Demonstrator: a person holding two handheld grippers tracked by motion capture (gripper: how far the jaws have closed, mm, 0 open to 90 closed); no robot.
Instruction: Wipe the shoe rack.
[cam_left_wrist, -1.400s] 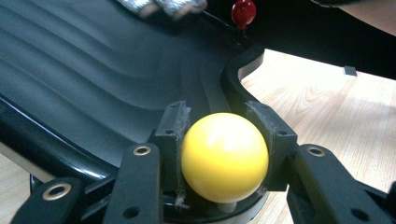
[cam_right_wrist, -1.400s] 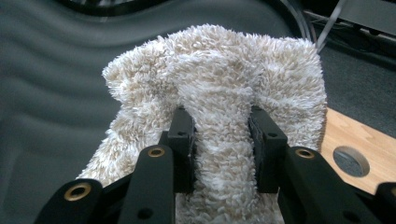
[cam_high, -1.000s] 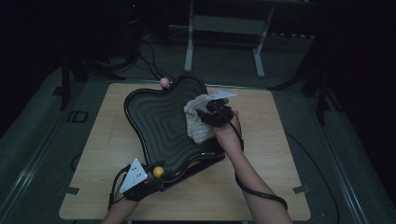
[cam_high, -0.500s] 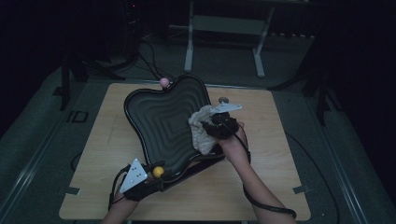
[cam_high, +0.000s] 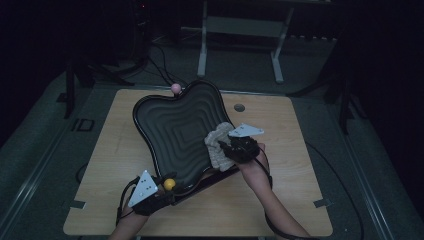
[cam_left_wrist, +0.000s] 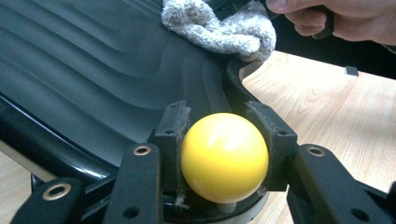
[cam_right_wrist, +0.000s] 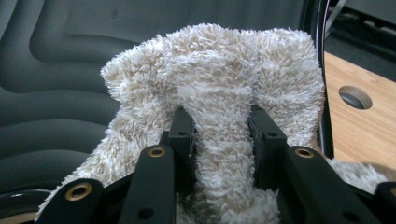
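A black tray (cam_high: 175, 130) with stepped ridges lies tilted on the wooden table (cam_high: 295, 190). My left gripper (cam_high: 168, 188) is shut on the yellow ball knob (cam_high: 169, 184) at the tray's near corner; in the left gripper view the ball (cam_left_wrist: 224, 156) sits squeezed between both pads. A pink ball knob (cam_high: 175, 88) marks the far corner. My right gripper (cam_high: 227, 149) is shut on a fluffy beige cloth (cam_high: 215, 145) that rests against the tray's right side. In the right gripper view a fold of the cloth (cam_right_wrist: 219, 70) is pinched between the jaws, over the tray's surface (cam_right_wrist: 56, 56).
The table has a round hole (cam_high: 239, 107) just right of the tray's far lobe, also in the right gripper view (cam_right_wrist: 355, 97). Cables trail off the table's near edge. Stands and a metal frame (cam_high: 240, 30) are on the dark floor beyond.
My right gripper has carried the cloth along the tray's right side toward the near edge. My left gripper has stayed on the yellow ball.
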